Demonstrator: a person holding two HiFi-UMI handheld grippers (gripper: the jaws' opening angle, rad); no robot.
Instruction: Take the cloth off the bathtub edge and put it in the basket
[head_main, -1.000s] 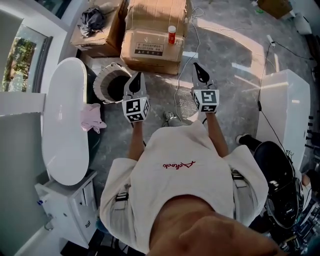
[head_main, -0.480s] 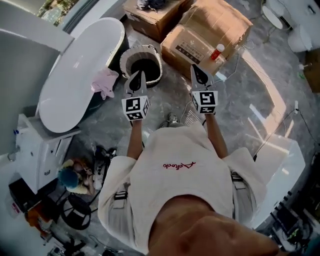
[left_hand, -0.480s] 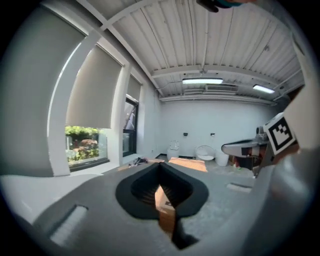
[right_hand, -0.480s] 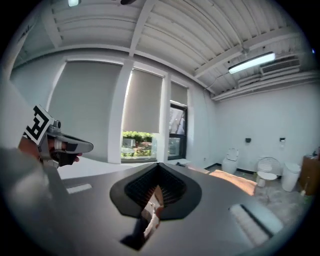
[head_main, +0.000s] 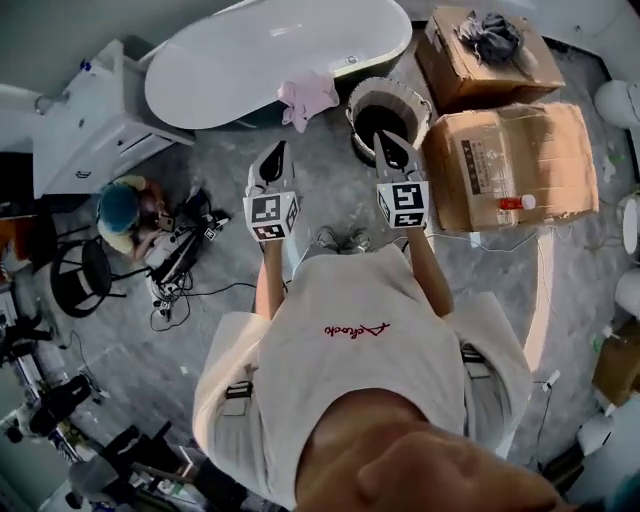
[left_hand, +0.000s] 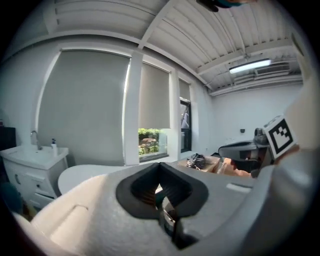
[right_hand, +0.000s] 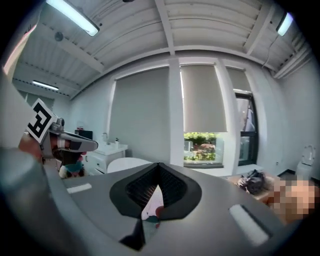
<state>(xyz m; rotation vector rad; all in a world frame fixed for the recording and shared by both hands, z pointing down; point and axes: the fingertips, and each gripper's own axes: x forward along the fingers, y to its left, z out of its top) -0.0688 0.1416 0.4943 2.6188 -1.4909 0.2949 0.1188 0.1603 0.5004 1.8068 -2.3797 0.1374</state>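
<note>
- The left gripper (head_main: 276, 152) has its jaws pressed together with nothing between them, and is held out in front of the person, about level.
- The right gripper (head_main: 383, 140) is likewise closed and empty, and runs parallel to the left one with a clear gap between the two.
- In the head view the right gripper's tip overlaps the near rim of the round basket (head_main: 400, 85); whether they touch cannot be told.
- The pink cloth (head_main: 307, 98) hangs over the near edge of the white bathtub (head_main: 260, 55), close to the tub's right end, just left of the basket and ahead of both tips.
- Bare grey floor (head_main: 215, 160) lies between the left gripper and the tub.
- A large cardboard box (head_main: 520, 160) stands against the basket's right side.
- A white cabinet (head_main: 85, 135) stands at the tub's left end.
</note>
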